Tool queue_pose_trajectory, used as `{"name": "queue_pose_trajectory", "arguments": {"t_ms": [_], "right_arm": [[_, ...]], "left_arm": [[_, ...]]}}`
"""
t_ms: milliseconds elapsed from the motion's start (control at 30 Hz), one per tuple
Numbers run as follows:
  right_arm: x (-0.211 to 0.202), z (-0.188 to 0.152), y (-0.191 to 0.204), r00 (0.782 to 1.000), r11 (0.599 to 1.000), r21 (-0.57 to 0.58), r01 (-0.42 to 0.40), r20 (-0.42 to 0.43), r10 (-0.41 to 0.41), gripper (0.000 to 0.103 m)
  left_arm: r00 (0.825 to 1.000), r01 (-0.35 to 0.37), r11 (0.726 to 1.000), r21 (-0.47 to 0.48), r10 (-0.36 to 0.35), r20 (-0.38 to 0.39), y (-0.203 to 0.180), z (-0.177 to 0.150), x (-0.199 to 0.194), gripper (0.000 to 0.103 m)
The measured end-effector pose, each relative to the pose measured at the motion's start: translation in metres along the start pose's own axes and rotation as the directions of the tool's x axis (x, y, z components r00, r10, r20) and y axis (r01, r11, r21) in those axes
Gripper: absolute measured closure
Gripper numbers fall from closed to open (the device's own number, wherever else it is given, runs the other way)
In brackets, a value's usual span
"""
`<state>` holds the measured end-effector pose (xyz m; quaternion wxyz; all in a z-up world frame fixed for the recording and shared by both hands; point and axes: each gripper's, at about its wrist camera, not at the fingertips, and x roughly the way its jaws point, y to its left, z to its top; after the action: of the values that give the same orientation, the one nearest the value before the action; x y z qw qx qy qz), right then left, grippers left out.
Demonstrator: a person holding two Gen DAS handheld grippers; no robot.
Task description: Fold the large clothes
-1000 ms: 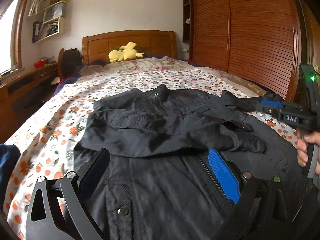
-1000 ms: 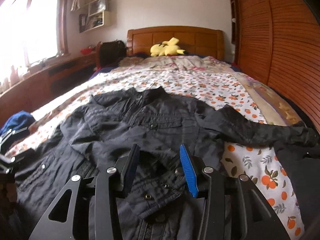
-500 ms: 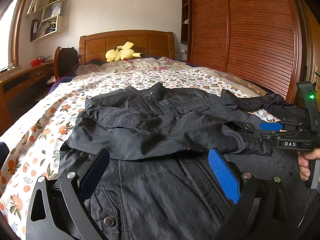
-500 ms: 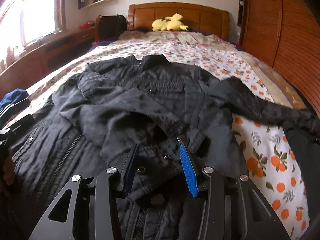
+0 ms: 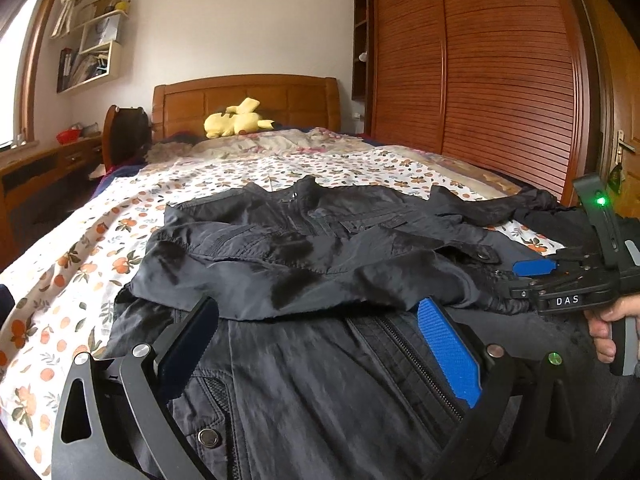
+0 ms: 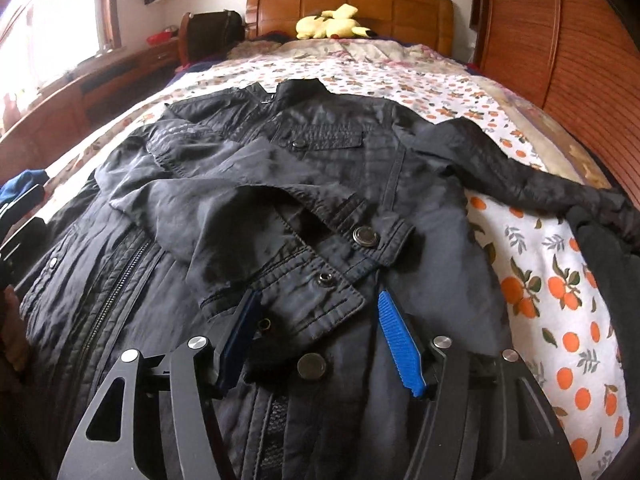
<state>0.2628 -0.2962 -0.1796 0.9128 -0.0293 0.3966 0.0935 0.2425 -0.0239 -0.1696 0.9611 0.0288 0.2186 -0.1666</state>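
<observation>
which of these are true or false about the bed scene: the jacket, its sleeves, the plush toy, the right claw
1. The black jacket lies front up on the floral bedspread. True.
2. Both sleeves are folded across the chest. False: one sleeve is folded over; the other sleeve stretches out toward the wardrobe.
3. A yellow plush toy sits by the headboard. True.
4. The right claw is clamped on the collar. False: its jaws are opening over the folded sleeve's cuff.
5. The jacket's zipper is red. False: it is dark.
</observation>
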Motion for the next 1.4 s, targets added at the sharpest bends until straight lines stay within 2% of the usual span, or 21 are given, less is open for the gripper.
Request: {"name": "queue_pose_trajectory", "arguments": {"t_ms": [100, 133, 200, 267, 367, 433, 600, 733, 833, 867, 1033, 1167, 1333, 1400], "right_arm": [[-0.001, -0.001, 0.0, 1.0, 1.0, 0.006, -0.01, -0.004, 0.01, 0.055], [-0.003, -0.002, 0.0, 1.0, 1.0, 0.009, -0.003, 0.003, 0.003, 0.062], [-0.006, -0.001, -0.002, 1.0, 1.0, 0.014, -0.007, 0.013, 0.007, 0.069], [-0.008, 0.0, -0.003, 1.0, 1.0, 0.009, 0.018, 0.022, -0.018, 0.088], [-0.012, 0.001, -0.007, 0.999, 1.0, 0.015, 0.016, 0.041, -0.016, 0.097], [-0.017, 0.003, -0.007, 0.998, 1.0, 0.001, 0.018, 0.063, -0.018, 0.099], [-0.025, 0.009, -0.011, 0.991, 0.998, 0.004, 0.064, 0.117, -0.064, 0.099], [-0.02, 0.01, -0.012, 0.992, 0.997, 0.004, 0.077, 0.105, -0.077, 0.098], [-0.021, 0.008, -0.011, 0.99, 0.996, 0.002, 0.085, 0.114, -0.085, 0.092], [-0.023, 0.008, -0.011, 0.989, 0.996, 0.005, 0.087, 0.12, -0.087, 0.088], [-0.035, 0.012, -0.015, 0.984, 0.995, 0.026, 0.094, 0.147, -0.097, 0.082], [-0.048, 0.018, -0.021, 0.979, 0.995, 0.036, 0.091, 0.181, -0.096, 0.068], [-0.051, 0.028, -0.039, 0.973, 0.992, 0.034, 0.12, 0.196, -0.124, 0.066], [-0.045, 0.034, -0.052, 0.975, 0.99, 0.043, 0.131, 0.177, -0.137, 0.066]], "left_arm": [[1.0, 0.001, 1.0, 0.007, -0.001, 0.005, -0.001, -0.001, -0.001, 0.003], [1.0, 0.002, 1.0, 0.009, -0.002, 0.004, -0.002, -0.001, -0.001, 0.003], [1.0, 0.002, 1.0, 0.013, -0.002, 0.002, -0.003, -0.002, -0.001, 0.003], [1.0, 0.001, 1.0, 0.013, -0.001, -0.001, -0.002, -0.002, 0.0, 0.003], [1.0, 0.002, 1.0, 0.009, -0.002, -0.007, -0.002, -0.003, 0.002, 0.003], [1.0, 0.001, 1.0, 0.009, -0.001, -0.011, -0.002, -0.003, 0.002, 0.003], [1.0, 0.0, 1.0, 0.012, 0.0, -0.011, -0.001, -0.004, 0.003, 0.003], [1.0, 0.001, 1.0, 0.011, -0.001, -0.013, 0.0, -0.005, 0.004, 0.003], [1.0, 0.001, 1.0, 0.011, -0.001, -0.014, 0.0, -0.006, 0.004, 0.003], [1.0, 0.001, 1.0, 0.011, -0.001, -0.014, 0.0, -0.006, 0.004, 0.003], [1.0, 0.001, 1.0, 0.012, -0.001, -0.014, 0.0, -0.005, 0.004, 0.003], [1.0, 0.002, 1.0, 0.011, -0.002, -0.012, 0.0, -0.005, 0.004, 0.003], [1.0, 0.001, 1.0, 0.012, -0.001, -0.012, 0.0, -0.005, 0.003, 0.003], [1.0, 0.001, 1.0, 0.01, -0.001, -0.007, 0.001, -0.005, 0.003, 0.003]]}}
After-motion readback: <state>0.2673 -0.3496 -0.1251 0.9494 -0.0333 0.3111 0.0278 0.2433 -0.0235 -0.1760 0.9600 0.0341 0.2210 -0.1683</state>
